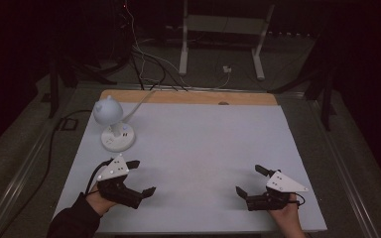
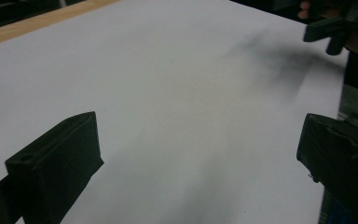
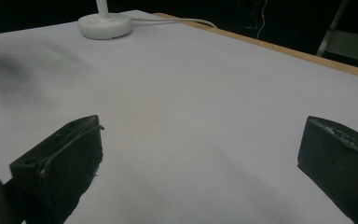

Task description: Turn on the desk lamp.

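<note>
Two claws, left claw (image 1: 141, 177); right claw (image 1: 248, 180), gape above the table (image 1: 203, 148).

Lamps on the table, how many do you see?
1: a white desk lamp at the table's far left, beyond the left tool; its base shows in the right gripper view.

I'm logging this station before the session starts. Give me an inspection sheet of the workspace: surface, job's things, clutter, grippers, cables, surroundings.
Surface: white sheet over a wooden table, bare across the middle.
Job's things: white desk lamp at the far left, head bent low over its round base.
Clutter: nothing seen, apart from a small dark mark on the far wooden edge.
Grippers: left gripper and right gripper both open, near the front edge, holding nothing.
Cables: lamp cord runs off the far edge; dark and white wires on the floor behind.
Surroundings: dark room, white frame legs beyond the table.
</note>
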The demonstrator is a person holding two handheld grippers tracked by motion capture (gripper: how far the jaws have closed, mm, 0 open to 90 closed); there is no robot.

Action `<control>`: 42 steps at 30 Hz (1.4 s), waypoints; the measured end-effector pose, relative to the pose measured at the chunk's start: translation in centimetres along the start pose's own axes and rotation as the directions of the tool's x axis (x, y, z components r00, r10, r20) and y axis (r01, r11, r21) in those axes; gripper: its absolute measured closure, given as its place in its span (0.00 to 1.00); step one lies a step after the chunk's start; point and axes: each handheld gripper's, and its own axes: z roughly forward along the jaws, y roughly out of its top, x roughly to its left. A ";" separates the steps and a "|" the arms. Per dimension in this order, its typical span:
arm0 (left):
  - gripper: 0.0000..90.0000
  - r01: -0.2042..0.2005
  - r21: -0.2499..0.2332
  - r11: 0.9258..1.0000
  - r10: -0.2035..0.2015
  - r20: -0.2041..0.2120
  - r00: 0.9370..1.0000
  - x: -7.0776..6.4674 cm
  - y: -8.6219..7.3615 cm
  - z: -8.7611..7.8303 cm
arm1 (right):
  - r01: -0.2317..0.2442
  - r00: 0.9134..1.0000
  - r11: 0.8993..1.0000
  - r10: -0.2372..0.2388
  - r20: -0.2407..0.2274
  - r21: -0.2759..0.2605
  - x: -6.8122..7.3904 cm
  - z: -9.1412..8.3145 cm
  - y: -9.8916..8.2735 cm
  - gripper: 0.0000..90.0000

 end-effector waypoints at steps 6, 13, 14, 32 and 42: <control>0.00 0.006 -0.003 1.000 -0.006 -0.018 1.000 0.6 0.6 0.1 | -0.001 1.000 1.000 0.001 0.000 -0.002 0.0 0.0 0.0 0.00; 0.00 0.027 -0.026 0.999 -0.029 -0.057 0.998 1.6 1.3 0.0 | -0.002 1.000 1.000 0.002 -0.001 -0.002 0.0 0.0 0.0 0.00; 0.00 0.030 -0.029 0.999 -0.032 -0.066 0.997 1.7 1.4 0.0 | -0.002 1.000 1.000 0.002 -0.001 -0.002 0.0 0.0 0.0 0.00; 0.00 0.122 -0.123 0.985 -0.155 -0.313 0.937 4.9 2.0 0.2 | -0.002 1.000 1.000 0.002 -0.003 -0.004 0.0 0.0 0.0 0.00; 0.00 0.161 -0.174 0.971 -0.226 -0.469 0.854 5.4 1.3 1.1 | -0.003 1.000 1.000 0.003 -0.004 -0.005 -0.1 0.0 0.0 0.00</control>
